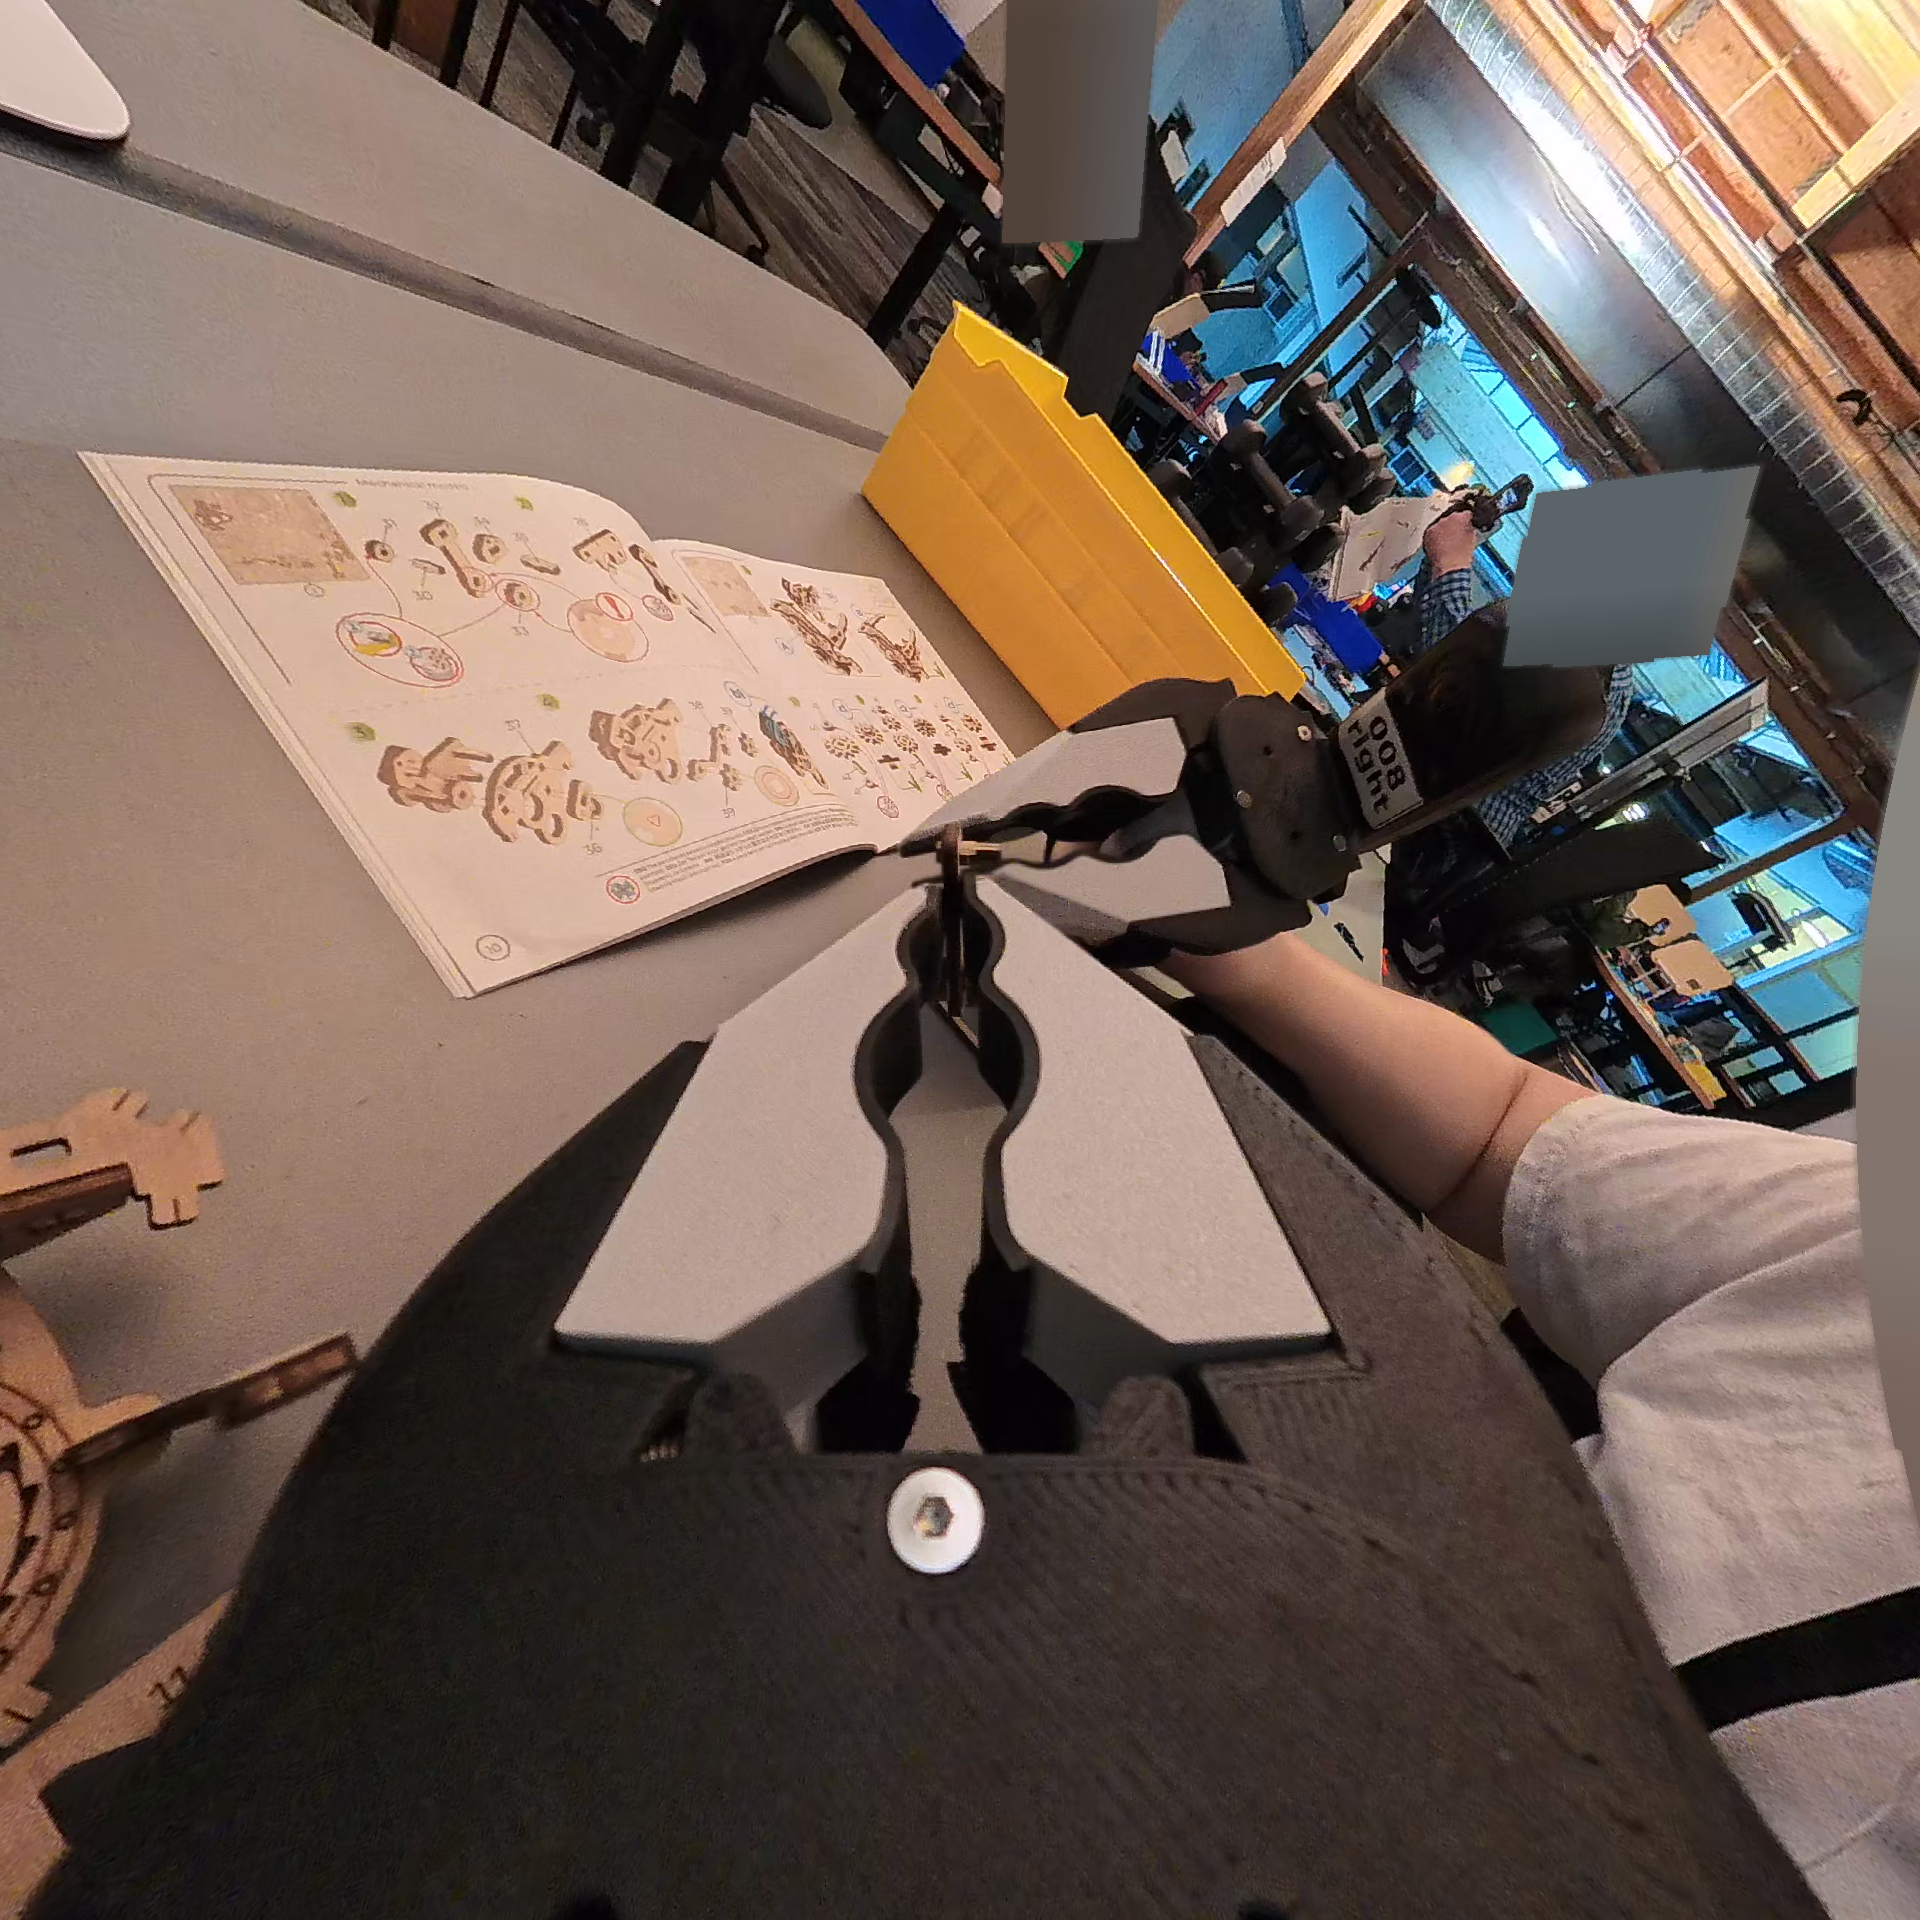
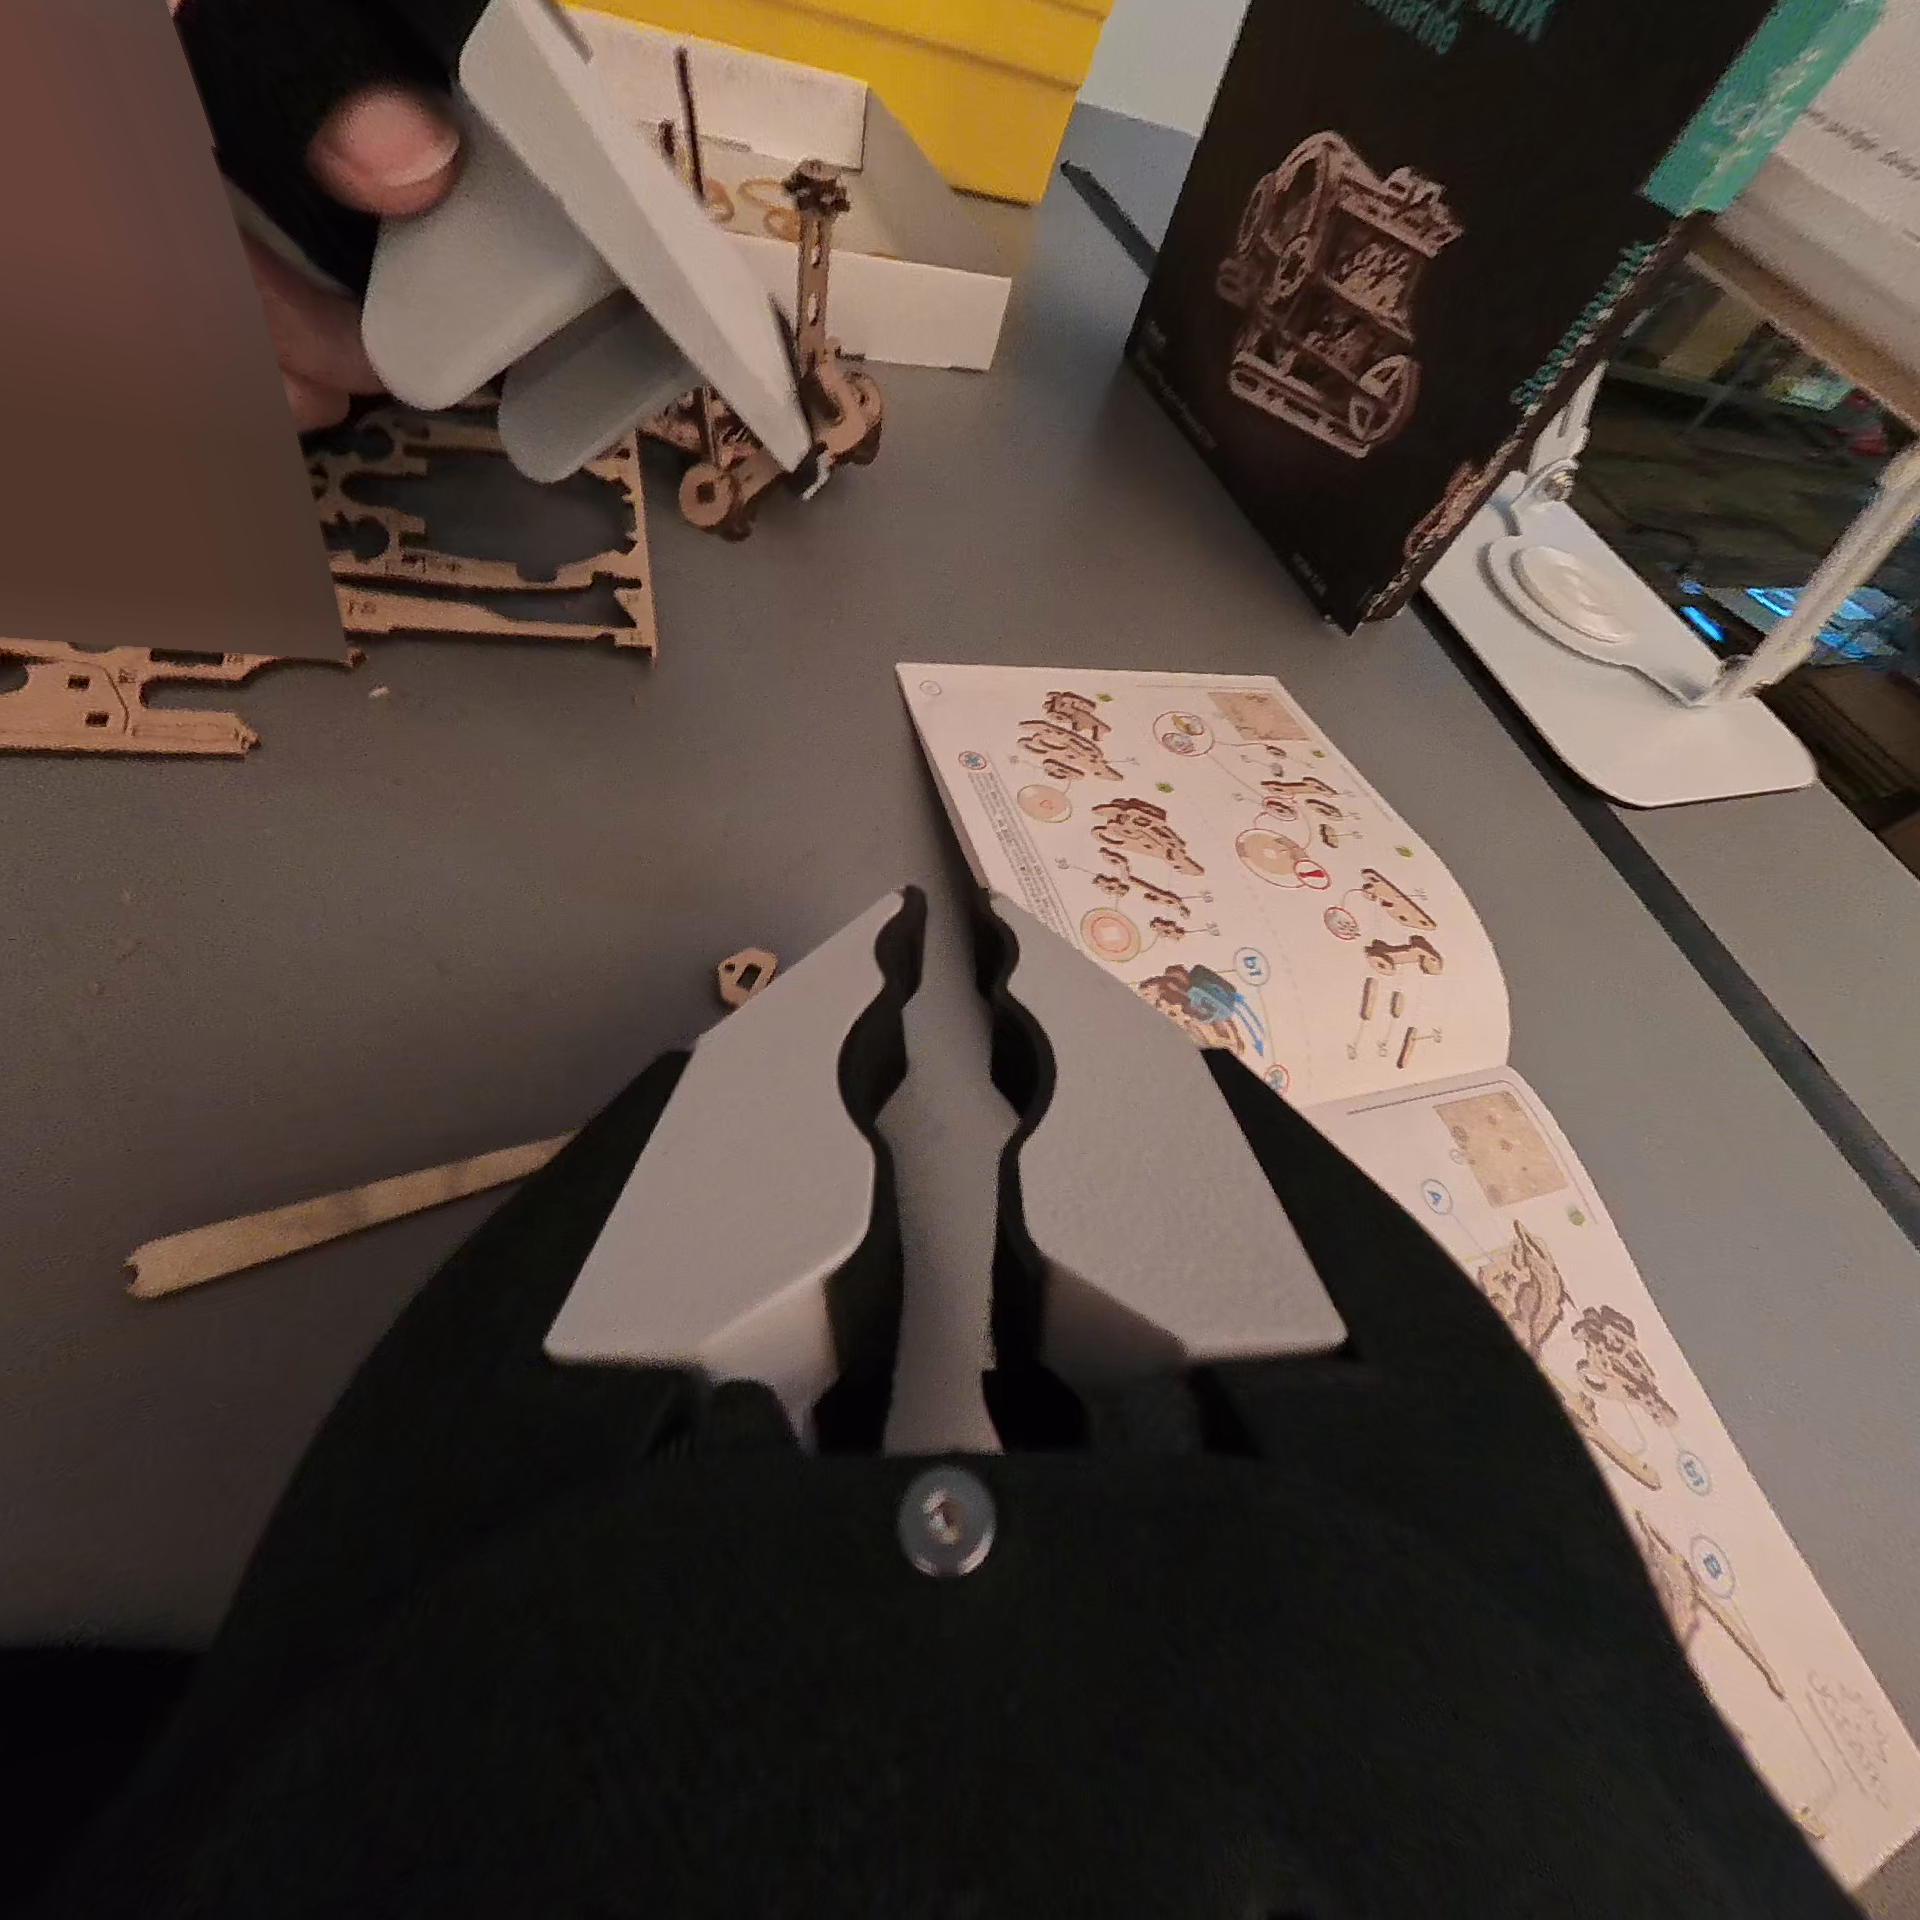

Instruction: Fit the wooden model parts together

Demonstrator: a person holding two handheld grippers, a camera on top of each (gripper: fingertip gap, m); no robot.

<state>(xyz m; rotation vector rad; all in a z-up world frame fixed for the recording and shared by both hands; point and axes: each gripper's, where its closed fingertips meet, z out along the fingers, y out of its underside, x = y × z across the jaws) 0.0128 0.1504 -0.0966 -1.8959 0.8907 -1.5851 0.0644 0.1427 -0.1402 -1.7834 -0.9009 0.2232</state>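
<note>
My left gripper [image 1: 951, 914] is shut on a thin flat wooden part [image 1: 950, 951], held edge-on between its tips above the grey table [image 1: 260, 935]. A small pale peg [image 1: 968, 854] sticks out sideways at the top of the part. My right gripper [image 1: 920, 845] comes in from the right, its tips right at that peg. In the right wrist view the right gripper [image 2: 948, 906] has its jaws a narrow gap apart, with only table showing between them. The left gripper [image 2: 800, 457] shows at the upper left, held by a hand.
An open instruction booklet [image 1: 540, 707] [image 2: 1226, 883] lies on the table. A yellow bin [image 1: 1060, 561], a white box [image 2: 914, 301] and a black box [image 2: 1351, 291] stand behind. A part-built wooden model [image 2: 821, 416], punched sheets [image 2: 488, 540], a wooden strip [image 2: 343, 1210] and a small loose piece [image 2: 746, 975] lie around. About 8 cm separates my left fingertips from my right.
</note>
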